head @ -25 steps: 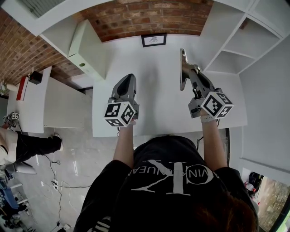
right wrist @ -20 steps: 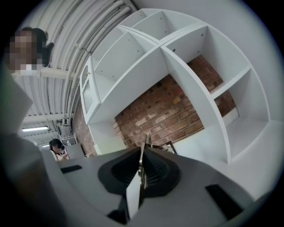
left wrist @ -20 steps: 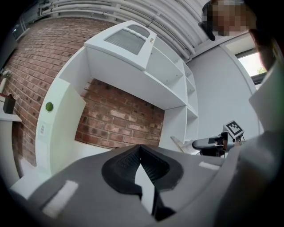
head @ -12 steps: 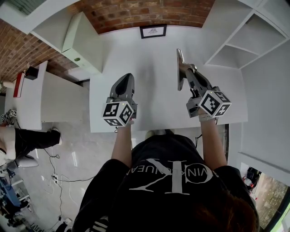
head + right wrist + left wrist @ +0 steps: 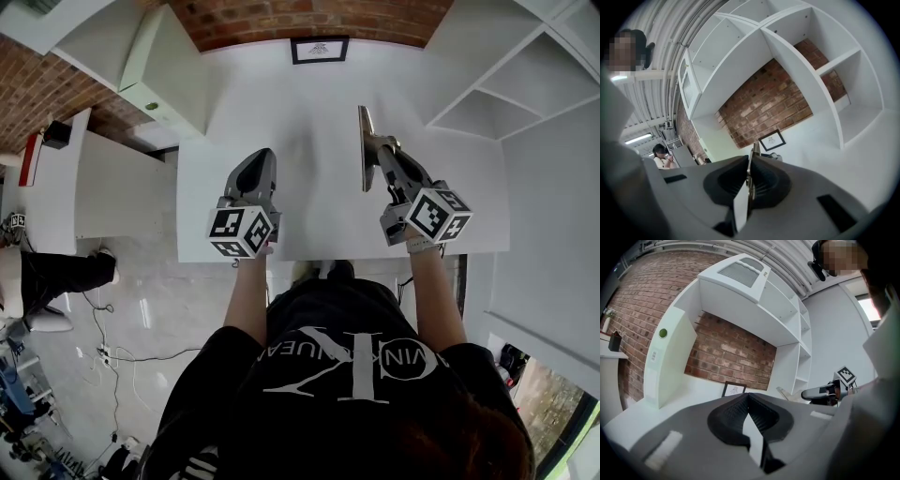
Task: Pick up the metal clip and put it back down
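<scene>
Clamped tight in right gripper point(image 5: 378, 146): clip point(image 5: 363, 148), a thin metal strip pinched edge-on and sticking out past jaws. Likely a carry grip ahead of set-down. Held over right half of table point(image 5: 309, 103); contact with top not discernible. Left gripper point(image 5: 260, 159) closed on nothing, parked aside, well apart. Open tabletop ahead and leftward. Shelf point(image 5: 487, 112) close on right, frame point(image 5: 319, 50) at far edge.

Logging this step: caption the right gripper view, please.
Right gripper shut on the metal clip, with white table, framed picture and brick wall beyond.
</scene>
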A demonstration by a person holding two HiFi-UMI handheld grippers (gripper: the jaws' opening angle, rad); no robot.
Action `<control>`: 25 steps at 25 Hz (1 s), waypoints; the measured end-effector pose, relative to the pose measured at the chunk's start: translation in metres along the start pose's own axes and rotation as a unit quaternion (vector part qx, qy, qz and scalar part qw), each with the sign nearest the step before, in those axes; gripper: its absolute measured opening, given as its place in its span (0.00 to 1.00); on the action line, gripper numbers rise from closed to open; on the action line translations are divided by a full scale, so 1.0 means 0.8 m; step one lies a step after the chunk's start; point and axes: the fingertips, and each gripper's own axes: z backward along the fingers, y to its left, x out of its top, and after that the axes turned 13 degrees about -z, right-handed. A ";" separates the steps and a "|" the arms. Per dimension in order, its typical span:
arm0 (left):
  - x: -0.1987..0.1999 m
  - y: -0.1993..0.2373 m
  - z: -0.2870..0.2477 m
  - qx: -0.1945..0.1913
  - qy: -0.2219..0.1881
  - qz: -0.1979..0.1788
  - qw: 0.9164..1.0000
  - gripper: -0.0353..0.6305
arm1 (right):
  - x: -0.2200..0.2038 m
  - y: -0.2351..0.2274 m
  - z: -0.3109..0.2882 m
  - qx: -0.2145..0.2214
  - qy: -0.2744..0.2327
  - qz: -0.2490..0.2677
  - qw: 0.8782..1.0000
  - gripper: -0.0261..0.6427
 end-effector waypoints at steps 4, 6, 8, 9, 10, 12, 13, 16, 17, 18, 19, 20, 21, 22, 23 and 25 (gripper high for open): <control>-0.009 0.002 0.006 0.002 0.007 0.001 1.000 0.07 | -0.017 -0.004 -0.005 -0.001 0.013 -0.009 1.000 0.08; -0.013 0.003 0.009 0.004 0.010 0.003 1.000 0.07 | -0.023 -0.005 -0.006 -0.001 0.017 -0.016 1.000 0.07; -0.016 0.005 0.013 0.007 0.013 0.004 1.000 0.07 | -0.029 -0.005 -0.008 0.000 0.023 -0.019 1.000 0.08; -0.018 0.005 0.014 0.008 0.014 0.004 1.000 0.07 | -0.033 -0.005 -0.009 -0.001 0.026 -0.019 0.999 0.08; -0.020 0.006 0.016 0.010 0.016 0.004 1.000 0.07 | -0.037 -0.005 -0.010 -0.002 0.029 -0.019 0.999 0.07; -0.024 0.006 0.018 0.011 0.018 0.005 1.000 0.07 | -0.043 -0.004 -0.013 -0.005 0.036 -0.019 0.999 0.08; -0.027 0.006 0.019 0.012 0.020 0.006 1.000 0.07 | -0.047 -0.004 -0.013 -0.007 0.039 -0.019 0.999 0.08; -0.033 0.005 0.024 0.011 0.025 0.008 1.000 0.07 | -0.061 -0.009 -0.013 -0.008 0.049 -0.027 0.998 0.08; -0.035 0.005 0.025 0.011 0.027 0.009 1.000 0.07 | -0.066 -0.011 -0.013 -0.009 0.053 -0.029 0.998 0.08; -0.037 0.005 0.027 0.011 0.029 0.010 0.999 0.07 | -0.070 -0.012 -0.013 -0.010 0.056 -0.031 0.998 0.08; -0.039 0.005 0.028 0.011 0.030 0.011 0.999 0.07 | -0.074 -0.013 -0.014 -0.011 0.060 -0.033 0.998 0.08; -0.041 0.005 0.028 0.011 0.032 0.012 0.999 0.07 | -0.077 -0.014 -0.015 -0.013 0.063 -0.035 0.997 0.08; -0.042 0.005 0.029 0.011 0.033 0.013 0.999 0.07 | -0.081 -0.014 -0.015 -0.014 0.066 -0.038 0.997 0.08; -0.044 0.005 0.030 0.011 0.035 0.013 0.999 0.07 | -0.085 -0.015 -0.015 -0.015 0.069 -0.040 0.997 0.08; -0.046 0.004 0.031 0.011 0.035 0.013 0.999 0.07 | -0.089 -0.016 -0.015 -0.015 0.072 -0.041 0.996 0.07; -0.049 0.002 0.033 0.012 0.036 0.013 0.999 0.07 | -0.097 -0.017 -0.015 -0.015 0.079 -0.044 0.996 0.08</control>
